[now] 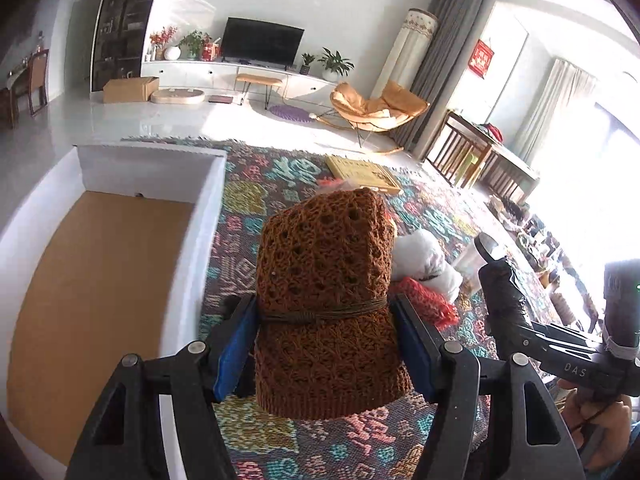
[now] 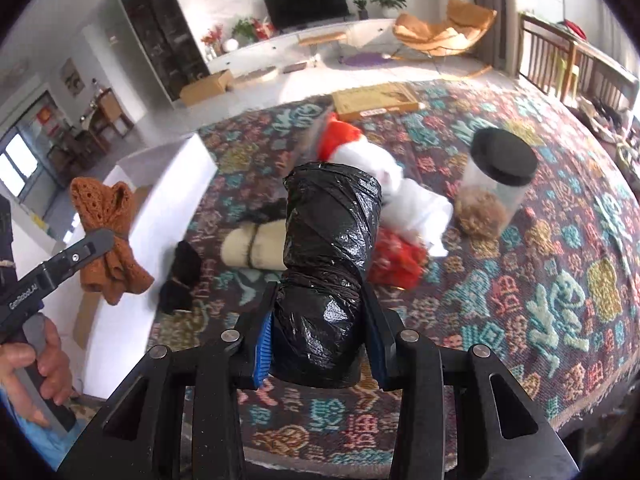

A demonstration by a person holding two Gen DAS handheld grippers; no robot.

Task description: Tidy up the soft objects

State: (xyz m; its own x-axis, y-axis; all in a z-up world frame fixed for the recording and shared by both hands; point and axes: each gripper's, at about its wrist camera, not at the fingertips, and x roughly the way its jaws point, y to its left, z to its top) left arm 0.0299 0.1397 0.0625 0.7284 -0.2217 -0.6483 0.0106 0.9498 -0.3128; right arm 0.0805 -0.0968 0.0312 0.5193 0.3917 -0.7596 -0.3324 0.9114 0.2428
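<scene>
Gripping a rust-brown knitted bundle [image 1: 326,304] between its blue pads [image 1: 232,352], the left gripper [image 1: 324,320] has its fingers clamped on the bundle's waist, where a thin cord is tied around it; the bundle stands upright between the fingers, lifted above the patterned rug [image 1: 256,196] and just beside the white box [image 1: 208,216], whose brown cardboard floor shows to the left. The right gripper [image 2: 322,334] has its fingers closed on a roll of black plastic bags [image 2: 328,276], which rises up from between the pads and hides part of the pile behind it. In the right wrist view the brown bundle [image 2: 108,240] hangs from the left gripper at the edge of the white box [image 2: 176,196], pinched at its middle so both ends flare out. On the rug lie a cream roll tied with a dark band [image 2: 252,250], two small black pieces [image 2: 182,276], a red mesh item [image 2: 396,256], a white soft bundle with an orange-red part [image 2: 384,176], and a clear jar with a black lid [image 2: 494,184] holding something tan and fluffy. A flat yellowish box [image 2: 376,100] rests at the rug's far edge.
</scene>
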